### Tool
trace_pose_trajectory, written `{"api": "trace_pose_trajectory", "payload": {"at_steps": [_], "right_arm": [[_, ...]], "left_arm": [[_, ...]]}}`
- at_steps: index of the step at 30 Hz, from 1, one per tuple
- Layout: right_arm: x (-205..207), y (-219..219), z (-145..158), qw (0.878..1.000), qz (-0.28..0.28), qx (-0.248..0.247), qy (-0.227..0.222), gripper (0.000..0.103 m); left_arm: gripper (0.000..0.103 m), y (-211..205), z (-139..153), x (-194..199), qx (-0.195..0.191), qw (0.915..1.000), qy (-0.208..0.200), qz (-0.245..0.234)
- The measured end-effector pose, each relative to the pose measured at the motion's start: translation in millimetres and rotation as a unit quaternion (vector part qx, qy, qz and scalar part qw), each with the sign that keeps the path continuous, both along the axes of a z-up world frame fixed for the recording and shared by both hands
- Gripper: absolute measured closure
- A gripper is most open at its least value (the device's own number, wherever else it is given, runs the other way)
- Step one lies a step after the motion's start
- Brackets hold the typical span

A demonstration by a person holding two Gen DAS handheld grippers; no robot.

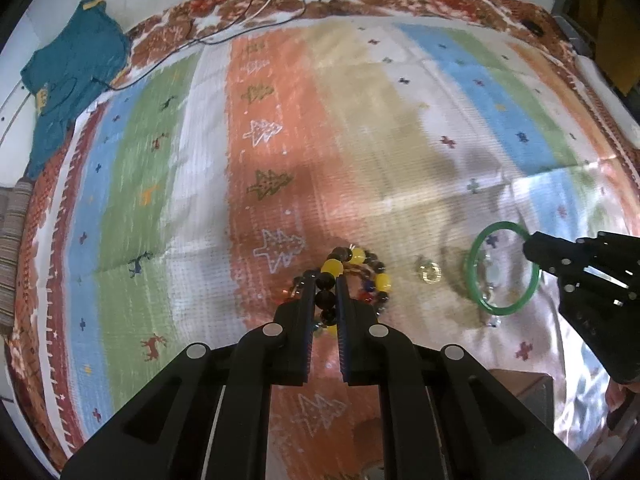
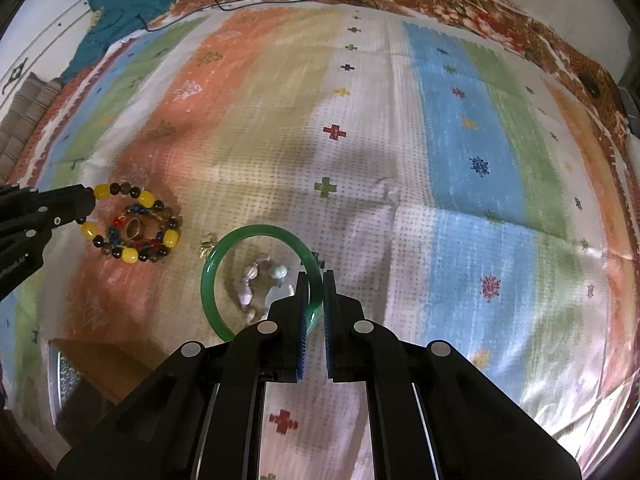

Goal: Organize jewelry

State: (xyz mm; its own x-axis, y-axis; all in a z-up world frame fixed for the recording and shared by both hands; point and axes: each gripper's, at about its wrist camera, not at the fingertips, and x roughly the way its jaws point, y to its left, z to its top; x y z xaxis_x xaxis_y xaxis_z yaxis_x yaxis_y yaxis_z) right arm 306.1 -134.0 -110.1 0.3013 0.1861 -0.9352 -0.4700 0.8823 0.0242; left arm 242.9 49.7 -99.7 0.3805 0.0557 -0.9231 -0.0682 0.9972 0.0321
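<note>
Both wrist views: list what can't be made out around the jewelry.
- Left wrist view: the beaded bracelet, near side hidden behind the left tool.
- Right wrist view: the green bangle, near rim covered by the right tool.
- Small gold piece, too small to identify.
- Box, blurred, contents unclear.

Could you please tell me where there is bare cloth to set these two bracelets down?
The striped cloth lies bare beyond and right of the green bangle. It is crowded between the beaded bracelet and bangle: a small ring, pale beads, and a box nearer.
</note>
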Motion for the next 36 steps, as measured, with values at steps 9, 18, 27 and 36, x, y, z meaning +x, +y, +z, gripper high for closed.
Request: {"api": "trace_pose_trajectory", "payload": {"at_steps": [9, 18, 27, 36], "right_arm": [[-13, -4, 13, 1.0, -0.001, 0.011, -0.007, 0.095], [-26, -4, 30, 0.999, 0.005, 0.023, -0.023, 0.095], [-38, -6, 41, 0.999, 0.008, 0.029, -0.036, 0.095], [-48, -9, 52, 0.998, 0.012, 0.039, -0.047, 0.095]], "left_arm": [[0.094, -7, 21, -11, -0.011, 0.9997, -0.022, -0.004], [0.094, -9, 42, -27, -0.024, 0.9988, -0.043, -0.004], [0.094, -16, 63, -46, -0.038, 0.9969, -0.069, -0.01], [0.094, -16, 75, -61, -0.049, 0.9952, -0.084, -0.013]]}}
